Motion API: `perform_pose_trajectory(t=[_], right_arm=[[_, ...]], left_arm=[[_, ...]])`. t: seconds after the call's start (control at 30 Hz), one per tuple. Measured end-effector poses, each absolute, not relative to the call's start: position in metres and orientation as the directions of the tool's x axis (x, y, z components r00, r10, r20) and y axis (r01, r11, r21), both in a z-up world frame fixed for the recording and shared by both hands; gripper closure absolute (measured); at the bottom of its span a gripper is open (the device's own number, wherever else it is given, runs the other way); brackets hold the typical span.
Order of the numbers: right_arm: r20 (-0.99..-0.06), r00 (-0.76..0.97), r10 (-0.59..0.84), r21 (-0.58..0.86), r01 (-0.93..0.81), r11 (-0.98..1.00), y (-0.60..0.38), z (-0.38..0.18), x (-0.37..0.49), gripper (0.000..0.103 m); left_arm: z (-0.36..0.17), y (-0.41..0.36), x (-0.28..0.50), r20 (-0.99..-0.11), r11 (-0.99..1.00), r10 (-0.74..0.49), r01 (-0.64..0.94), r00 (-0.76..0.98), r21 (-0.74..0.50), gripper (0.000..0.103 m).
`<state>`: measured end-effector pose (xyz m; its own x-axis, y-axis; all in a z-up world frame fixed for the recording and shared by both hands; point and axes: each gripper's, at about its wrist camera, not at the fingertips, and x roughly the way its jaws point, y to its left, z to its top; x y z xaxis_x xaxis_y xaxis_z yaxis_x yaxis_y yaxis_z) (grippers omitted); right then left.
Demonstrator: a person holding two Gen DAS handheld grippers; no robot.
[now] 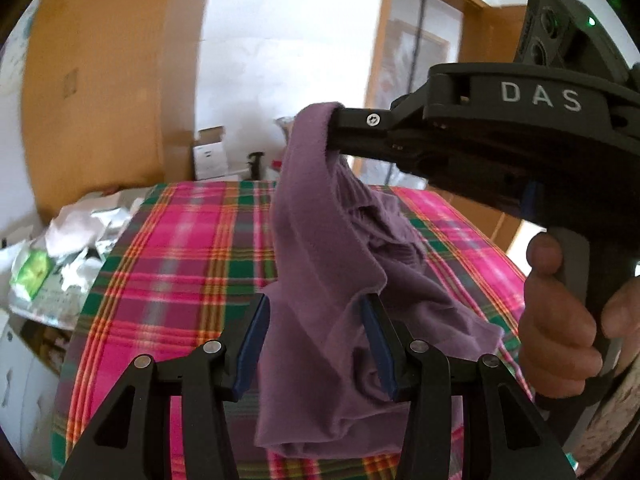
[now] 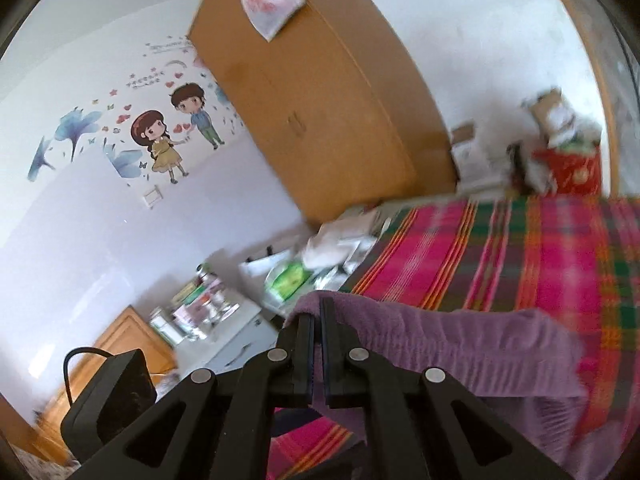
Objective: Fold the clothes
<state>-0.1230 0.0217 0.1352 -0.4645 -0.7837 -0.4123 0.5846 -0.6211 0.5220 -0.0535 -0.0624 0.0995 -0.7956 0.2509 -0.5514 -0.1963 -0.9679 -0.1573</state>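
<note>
While the right tool (image 1: 336, 124) pinches the purple garment (image 1: 320, 260) aloft over the bed (image 1: 180, 248), the wide left tool (image 1: 316, 344) straddles hanging cloth; closing there looks next.

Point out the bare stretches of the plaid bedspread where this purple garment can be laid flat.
The plaid bedspread lies bare between the hanging purple garment and the heap of white bags and packets off its edge, and it is also bare toward the boxes at the far end. It is crowded only under the garment and beside the hand.
</note>
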Motion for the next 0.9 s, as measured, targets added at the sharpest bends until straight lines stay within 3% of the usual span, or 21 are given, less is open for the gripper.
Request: perform_pose_trajectory(t=[0.23, 0.37, 0.43, 0.9], right_arm=[[-0.534, -0.389, -0.751, 0.546, 0.52, -0.657, 0.007, 0.104, -0.136, 0.095], [-0.569, -0.45, -0.689, 0.47, 0.51, -0.721, 0.023, 0.109, -0.119, 0.073], [-0.581, -0.481, -0.657, 0.428, 0.506, -0.749, 0.033, 0.113, -0.11, 0.067], [-0.622, -0.603, -0.5, 0.376, 0.33, -0.866, 0.114, 0.096, -0.059, 0.064]], left_arm=[[0.07, -0.092, -0.071, -0.641, -0.978, 0.178, -0.064, -0.747, -0.198, 0.053], [0.06, -0.099, -0.073, -0.666, -0.981, 0.166, -0.051, -0.727, -0.189, 0.053], [0.06, -0.102, -0.074, -0.67, -0.98, 0.166, -0.048, -0.724, -0.191, 0.053], [0.071, -0.109, -0.065, -0.674, -0.982, 0.161, -0.051, -0.721, -0.18, 0.053]])
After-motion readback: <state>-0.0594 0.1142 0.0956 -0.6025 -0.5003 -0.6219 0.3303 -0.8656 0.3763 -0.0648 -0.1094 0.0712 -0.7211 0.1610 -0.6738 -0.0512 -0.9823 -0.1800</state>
